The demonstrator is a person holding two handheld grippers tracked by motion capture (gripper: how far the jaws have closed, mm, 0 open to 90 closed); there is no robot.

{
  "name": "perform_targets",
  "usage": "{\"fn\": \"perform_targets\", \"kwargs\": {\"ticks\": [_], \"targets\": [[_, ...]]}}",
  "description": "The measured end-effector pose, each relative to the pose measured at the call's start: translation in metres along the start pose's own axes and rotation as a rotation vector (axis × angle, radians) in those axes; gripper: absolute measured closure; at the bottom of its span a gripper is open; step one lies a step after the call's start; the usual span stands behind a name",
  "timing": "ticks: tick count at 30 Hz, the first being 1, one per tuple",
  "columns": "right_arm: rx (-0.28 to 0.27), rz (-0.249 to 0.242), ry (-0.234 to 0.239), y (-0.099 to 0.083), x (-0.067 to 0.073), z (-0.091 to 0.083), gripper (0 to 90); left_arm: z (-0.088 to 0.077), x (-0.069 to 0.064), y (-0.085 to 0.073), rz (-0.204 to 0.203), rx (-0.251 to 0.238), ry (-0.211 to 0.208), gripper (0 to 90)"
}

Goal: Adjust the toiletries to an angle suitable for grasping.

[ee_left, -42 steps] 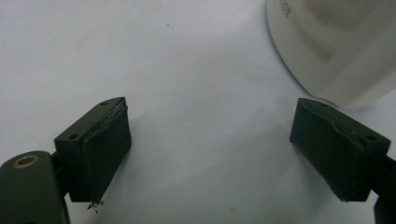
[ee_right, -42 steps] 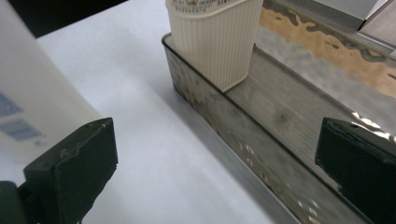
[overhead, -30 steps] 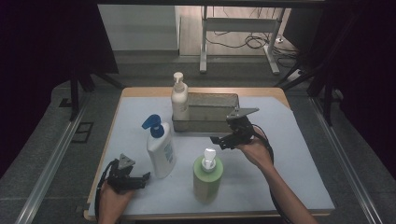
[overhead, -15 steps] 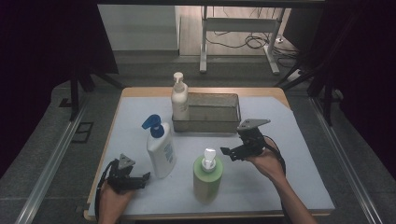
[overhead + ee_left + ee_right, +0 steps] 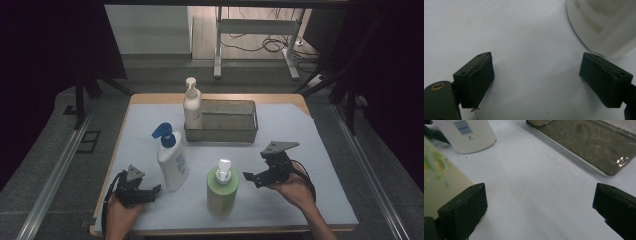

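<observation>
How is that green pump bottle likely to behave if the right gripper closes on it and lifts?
The green pump bottle stands upright, tall for its base, so a push near the pump would probably tip it. Its round, smooth-looking body may slip or turn between flat pads. The right gripper, open beside it, seems wide enough; a low-to-middle grip looks safest.

Dim room w/ lit table (image 5: 300,130); gripper views soft, glare on tray (image 5: 621,161).

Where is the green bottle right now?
In the high view the green bottle stands at the table's near edge, between the white bottle with the blue pump and the right gripper.
</observation>
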State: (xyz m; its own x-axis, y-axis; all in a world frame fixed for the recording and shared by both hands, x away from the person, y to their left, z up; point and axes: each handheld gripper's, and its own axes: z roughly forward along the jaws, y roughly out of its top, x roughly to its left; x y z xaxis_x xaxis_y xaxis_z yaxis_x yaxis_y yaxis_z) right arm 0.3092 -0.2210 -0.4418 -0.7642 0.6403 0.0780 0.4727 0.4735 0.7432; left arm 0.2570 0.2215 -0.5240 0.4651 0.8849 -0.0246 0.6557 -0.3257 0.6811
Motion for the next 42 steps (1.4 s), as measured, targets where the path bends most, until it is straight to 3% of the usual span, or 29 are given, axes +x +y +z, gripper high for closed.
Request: {"fn": "perform_targets", "kwargs": {"ticks": [8,15,19,28,42], "targets": [[-0.023,-0.009,0.020,-0.015,0.013,-0.015,0.0,0.000,0.000,0.000,0.003,0.002,0.000,12.3],[-0.028,-0.016,0.075,-0.029,0.028,-0.022,0.0,0.000,0.000,0.000,0.003,0.002,0.000,12.3],[-0.036,-0.049,0.089,-0.033,0.038,-0.025,0.0,0.000,0.000,0.000,0.003,0.002,0.000,12.3],[-0.026,-0.114,0.150,-0.030,0.063,-0.022,0.0,0.000,0.000,0.000,0.003,0.002,0.001,12.3],[-0.039,-0.126,0.220,-0.015,0.085,-0.004,0.0,0.000,0.000,0.000,0.003,0.002,0.001,12.3]]}}
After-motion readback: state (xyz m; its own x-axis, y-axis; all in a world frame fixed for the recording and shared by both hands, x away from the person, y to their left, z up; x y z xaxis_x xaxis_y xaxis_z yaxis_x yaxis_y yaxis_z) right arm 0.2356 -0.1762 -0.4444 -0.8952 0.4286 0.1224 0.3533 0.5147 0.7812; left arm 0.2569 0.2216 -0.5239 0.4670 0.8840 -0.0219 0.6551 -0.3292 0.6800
